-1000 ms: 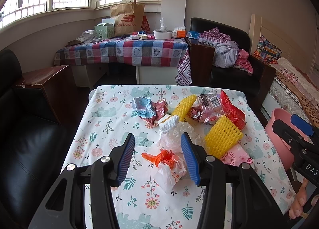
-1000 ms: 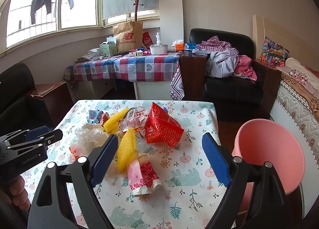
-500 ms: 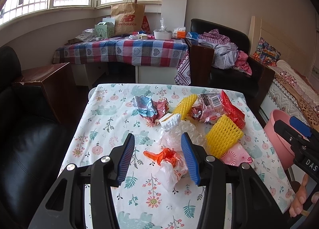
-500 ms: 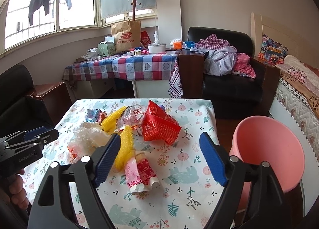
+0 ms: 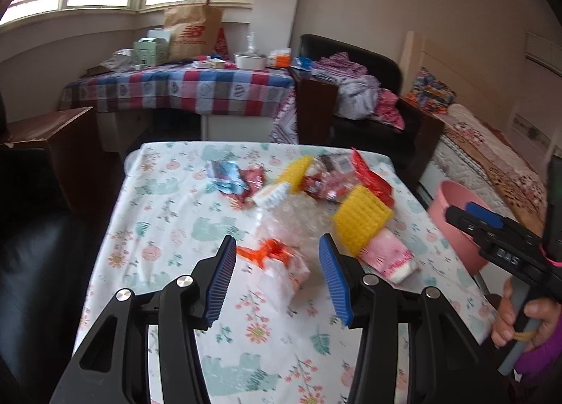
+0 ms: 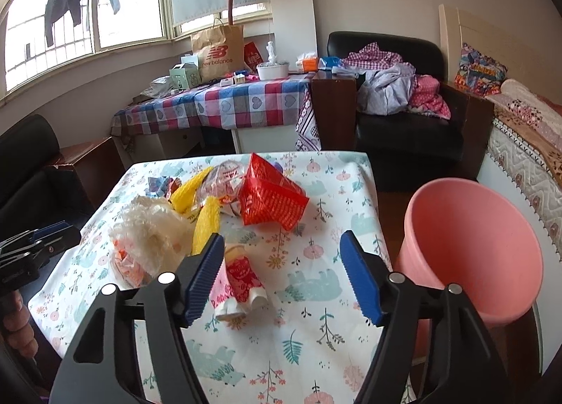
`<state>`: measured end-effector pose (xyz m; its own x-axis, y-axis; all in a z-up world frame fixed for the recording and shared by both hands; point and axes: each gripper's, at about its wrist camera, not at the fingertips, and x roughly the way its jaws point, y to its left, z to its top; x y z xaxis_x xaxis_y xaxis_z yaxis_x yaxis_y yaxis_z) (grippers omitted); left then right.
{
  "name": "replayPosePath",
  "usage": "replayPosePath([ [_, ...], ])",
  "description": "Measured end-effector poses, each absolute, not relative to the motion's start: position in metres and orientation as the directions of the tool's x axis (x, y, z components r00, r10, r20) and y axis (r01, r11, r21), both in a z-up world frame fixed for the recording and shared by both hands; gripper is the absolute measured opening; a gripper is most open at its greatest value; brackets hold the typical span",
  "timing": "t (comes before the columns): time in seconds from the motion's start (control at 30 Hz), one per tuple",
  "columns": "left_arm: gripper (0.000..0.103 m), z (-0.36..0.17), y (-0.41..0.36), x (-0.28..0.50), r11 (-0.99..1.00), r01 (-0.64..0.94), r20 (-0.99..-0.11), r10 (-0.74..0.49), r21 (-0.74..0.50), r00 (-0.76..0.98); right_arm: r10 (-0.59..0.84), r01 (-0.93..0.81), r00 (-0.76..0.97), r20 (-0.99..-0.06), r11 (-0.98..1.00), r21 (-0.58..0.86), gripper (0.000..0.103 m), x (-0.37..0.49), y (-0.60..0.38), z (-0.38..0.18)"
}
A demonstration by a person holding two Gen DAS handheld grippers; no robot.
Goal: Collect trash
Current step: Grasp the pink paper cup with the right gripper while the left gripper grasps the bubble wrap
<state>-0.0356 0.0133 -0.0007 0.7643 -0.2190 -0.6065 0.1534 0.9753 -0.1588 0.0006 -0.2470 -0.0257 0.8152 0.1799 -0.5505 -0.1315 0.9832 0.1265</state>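
A low table covered in a white cloth printed with flowers and pale green animals [image 6: 316, 344] fills the middle of the room, and beside its right edge stands a round pink plastic bin [image 6: 470, 256], tilted open toward the table. The trash lies heaped on the far half of the cloth: a crumpled clear plastic bag [image 6: 151, 228] at the left, a red mesh basket [image 6: 270, 196] lying tipped on its side at the right, a yellow foam fruit net [image 6: 207, 225] between them, and nearer the front a small pink and red printed wrapper [image 6: 239, 274]. An orange and white scrap of packaging [image 5: 281, 260] sits just in front of the clear bag. The right gripper [image 6: 281, 277] hangs over the pink wrapper with its blue pads well apart; its jaws have just been closing, the wrapper lies by the left pad, and nothing is gripped. The left gripper [image 5: 277, 274] stands open either side of the orange scrap, holding nothing.
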Motion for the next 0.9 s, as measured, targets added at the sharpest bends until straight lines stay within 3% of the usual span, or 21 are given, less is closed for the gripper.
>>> replayPosePath([
  [0.2, 0.048, -0.003, -0.007, -0.026, 0.965, 0.193, -0.623, -0.264, -0.180, 0.737, 0.200, -0.142, 0.793, -0.575, 0.979, 0.145, 0.066, 0.002, -0.249, -0.037],
  [0.47, 0.047, -0.018, -0.020, 0.005, 0.974, 0.144, -0.671, -0.226, -0.176, 0.706, 0.257, -0.192, 0.751, -0.609, 0.966, 0.172, 0.066, 0.004, -0.244, -0.048],
  [0.53, 0.024, -0.023, -0.019, 0.010, 0.973, 0.144, -0.680, -0.231, -0.182, 0.696, 0.276, -0.209, 0.736, -0.618, 0.961, 0.180, 0.067, 0.005, -0.242, -0.051],
  [0.6, 0.012, -0.026, -0.018, 0.014, 0.969, 0.151, -0.687, -0.246, -0.197, 0.683, 0.299, -0.230, 0.721, -0.625, 0.954, 0.191, 0.067, 0.006, -0.240, -0.054],
  [0.7, 0.003, -0.025, -0.015, 0.010, 0.965, 0.160, -0.667, -0.258, -0.206, 0.699, 0.319, -0.252, 0.701, -0.638, 0.947, 0.198, 0.067, 0.008, -0.235, -0.057],
  [0.9, 0.003, -0.010, -0.006, -0.009, 0.960, 0.185, -0.624, -0.277, -0.210, 0.731, 0.392, -0.316, 0.662, -0.639, 0.919, 0.236, 0.066, 0.012, -0.223, -0.059],
])
